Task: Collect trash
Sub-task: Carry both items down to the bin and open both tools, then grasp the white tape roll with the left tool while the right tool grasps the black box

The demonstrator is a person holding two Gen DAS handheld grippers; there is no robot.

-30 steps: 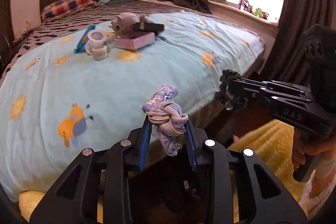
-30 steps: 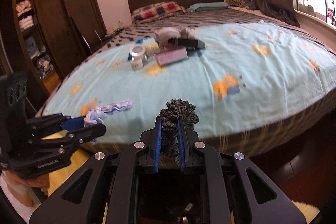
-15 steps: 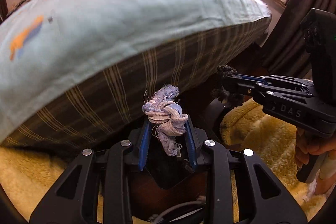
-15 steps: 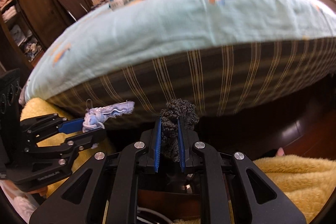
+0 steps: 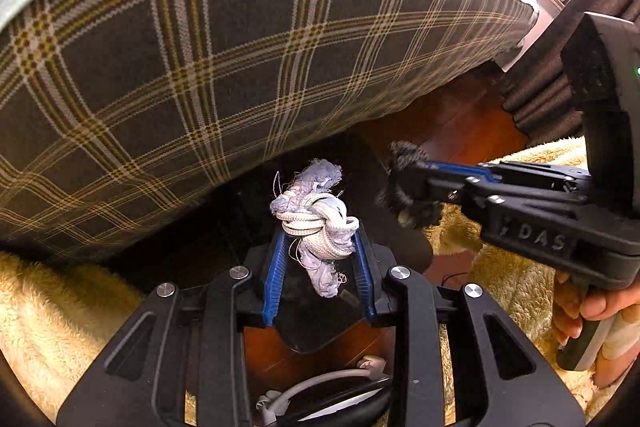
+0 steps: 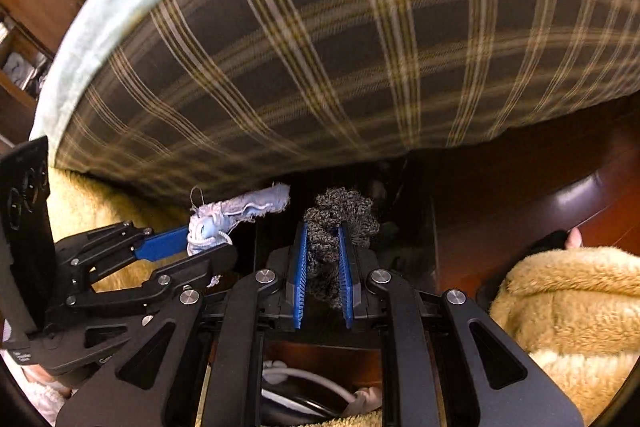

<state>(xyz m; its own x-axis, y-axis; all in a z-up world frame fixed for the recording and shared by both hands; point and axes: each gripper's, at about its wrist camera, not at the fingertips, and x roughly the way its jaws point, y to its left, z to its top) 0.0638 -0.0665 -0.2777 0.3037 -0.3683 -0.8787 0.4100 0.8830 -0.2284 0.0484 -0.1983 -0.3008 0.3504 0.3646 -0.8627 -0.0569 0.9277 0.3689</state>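
Observation:
My left gripper (image 5: 319,229) is shut on a knotted wad of pale blue and white cloth (image 5: 316,215), held low beside the bed. From the right wrist view the same wad (image 6: 236,213) sticks out of the left gripper (image 6: 202,239) at the left. My right gripper (image 6: 323,231) is shut on a dark grey crumpled knit clump (image 6: 340,213). In the left wrist view that clump (image 5: 404,179) shows at the right gripper (image 5: 412,183) tips on the right. Both point down at a dark shape on the floor that I cannot make out.
The plaid side of the mattress (image 5: 200,67) fills the upper view, with the light blue sheet (image 6: 100,27) above it. A fluffy yellow garment (image 6: 568,315) flanks both grippers. White cables (image 5: 320,383) lie on the red-brown wood floor (image 6: 540,187). A hand (image 5: 592,311) grips the right handle.
Both grippers have dropped from above the bed's top to below the mattress edge and tilted downward. Each still grips its wad. The items on the bed have left the view.

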